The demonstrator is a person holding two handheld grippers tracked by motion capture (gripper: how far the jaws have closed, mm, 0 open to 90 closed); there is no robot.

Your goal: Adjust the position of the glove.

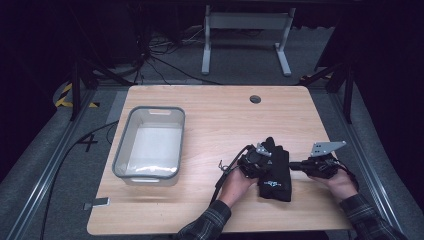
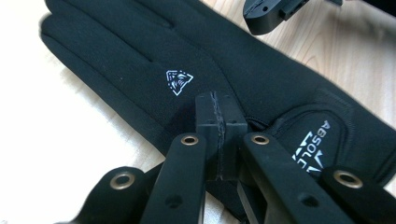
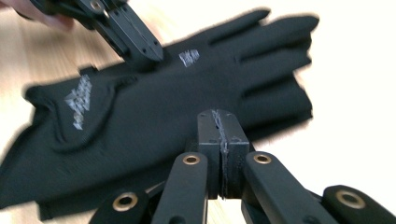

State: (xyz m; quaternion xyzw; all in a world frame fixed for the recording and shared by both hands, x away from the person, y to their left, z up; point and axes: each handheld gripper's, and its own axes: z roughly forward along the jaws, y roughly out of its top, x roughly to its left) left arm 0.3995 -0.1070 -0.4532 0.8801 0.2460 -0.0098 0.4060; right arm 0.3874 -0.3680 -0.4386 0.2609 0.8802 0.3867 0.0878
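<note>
Two closed grippers, left gripper (image 1: pixel 266 156) and right gripper (image 1: pixel 294 165), flanking soft, light, limp glove (image 1: pixel 275 170) at lower right; grip cuff edge.

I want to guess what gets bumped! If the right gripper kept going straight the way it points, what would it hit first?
Probably the black glove. The right gripper, jaws shut, points straight at its edge, and the tips already look very close, maybe touching; depth is hard to judge. The left gripper sits farther across the glove.
</note>
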